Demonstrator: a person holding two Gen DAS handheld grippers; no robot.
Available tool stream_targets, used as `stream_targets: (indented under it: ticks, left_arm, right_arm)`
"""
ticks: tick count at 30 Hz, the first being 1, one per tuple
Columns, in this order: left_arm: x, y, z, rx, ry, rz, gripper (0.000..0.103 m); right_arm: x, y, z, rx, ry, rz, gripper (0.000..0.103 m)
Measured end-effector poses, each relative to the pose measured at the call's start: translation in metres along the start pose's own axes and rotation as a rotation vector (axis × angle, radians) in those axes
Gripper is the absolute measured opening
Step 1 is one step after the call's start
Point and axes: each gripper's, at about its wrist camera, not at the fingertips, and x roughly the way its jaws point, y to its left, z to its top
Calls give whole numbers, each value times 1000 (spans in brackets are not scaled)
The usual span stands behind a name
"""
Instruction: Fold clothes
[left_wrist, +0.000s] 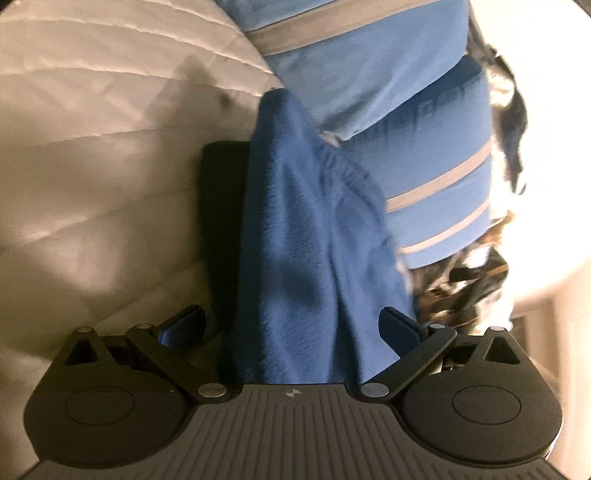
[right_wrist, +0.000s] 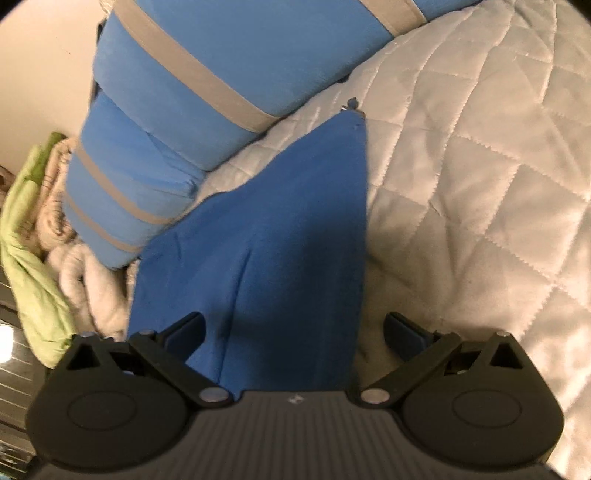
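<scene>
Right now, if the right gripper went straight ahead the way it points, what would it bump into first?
Most likely the dark blue cloth, which already lies between the open fingers of the right gripper. Beyond it sits the striped blue pillow on the white quilt; depth is hard to judge.

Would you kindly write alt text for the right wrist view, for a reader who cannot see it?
A dark blue garment lies on a quilted white bedspread, running between the open fingers of the right hand-held gripper. Light blue pillows with grey stripes sit behind it, and green and cream clothes are heaped at left.
</scene>
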Motion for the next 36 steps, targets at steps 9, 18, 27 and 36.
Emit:
stream_targets:
  ticks: [9,18,27,36]
  left_arm:
    - [9,3,3,-5,27,-72,101]
    - [7,18,2,-83,4,-31,48]
    - [9,18,-1,-100,-8,-72,28]
    - [3,6,-4,-80,-26,-96,23]
  right_arm:
    - [2,-10,4,32,29,130,101]
    - [17,-3,6,7,62,117,88]
    - [20,-18,0,51,70,156,44]
    - [13,-9,-6,51,11,201,27]
